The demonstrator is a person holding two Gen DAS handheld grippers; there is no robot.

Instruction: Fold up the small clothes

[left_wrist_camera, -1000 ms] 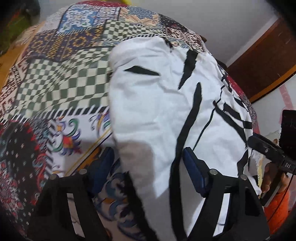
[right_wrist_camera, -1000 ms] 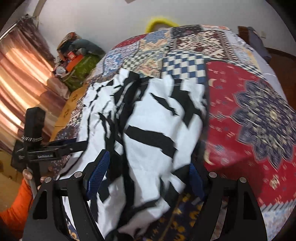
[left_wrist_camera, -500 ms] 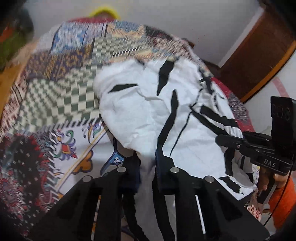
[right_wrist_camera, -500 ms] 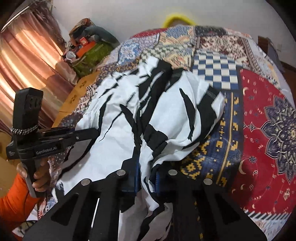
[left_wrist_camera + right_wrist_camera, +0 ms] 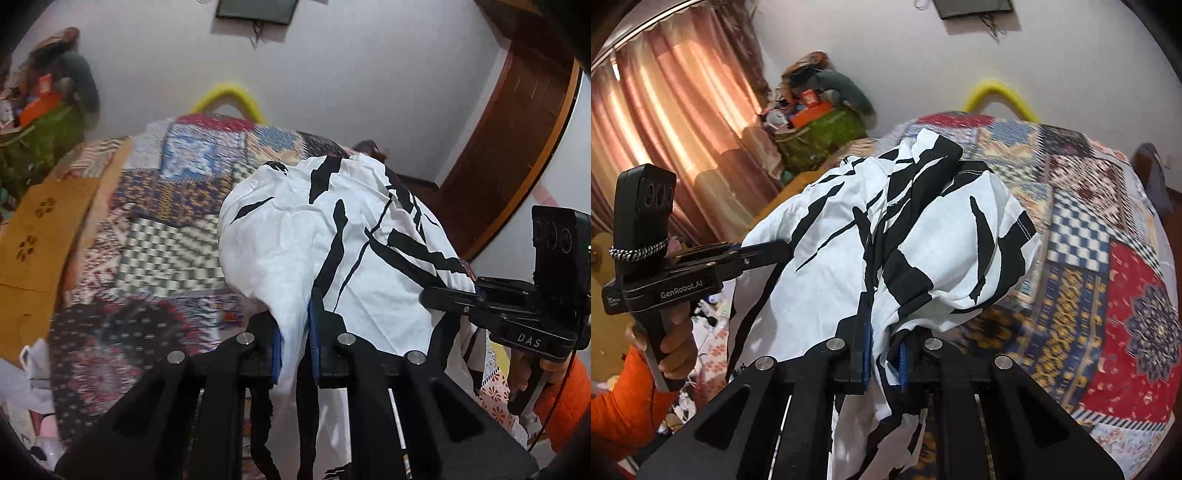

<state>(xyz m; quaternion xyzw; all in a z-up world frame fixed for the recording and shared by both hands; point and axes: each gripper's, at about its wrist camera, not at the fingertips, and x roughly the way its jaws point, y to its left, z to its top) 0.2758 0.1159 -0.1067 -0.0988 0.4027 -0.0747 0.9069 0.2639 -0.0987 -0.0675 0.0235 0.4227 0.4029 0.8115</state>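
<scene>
White garment with black streaks, pinched at two spots and held above the patchwork bedspread.

The garment (image 5: 332,236) hangs bunched between both tools, its far end draped toward the bedspread (image 5: 155,229) below. The left gripper (image 5: 295,343) has its blue pads pressed together on a fold of the white cloth; the right gripper (image 5: 884,354) clamps another fold the same way, cloth spilling down under its jaws. Each tool shows in the other's view, gripped by a hand (image 5: 674,343) with an orange sleeve (image 5: 624,410). Beyond the bed stand pink curtains (image 5: 683,122), a cluttered green basket (image 5: 816,136), a yellow loop (image 5: 1001,94) against the white wall, and a wooden door (image 5: 517,140).
</scene>
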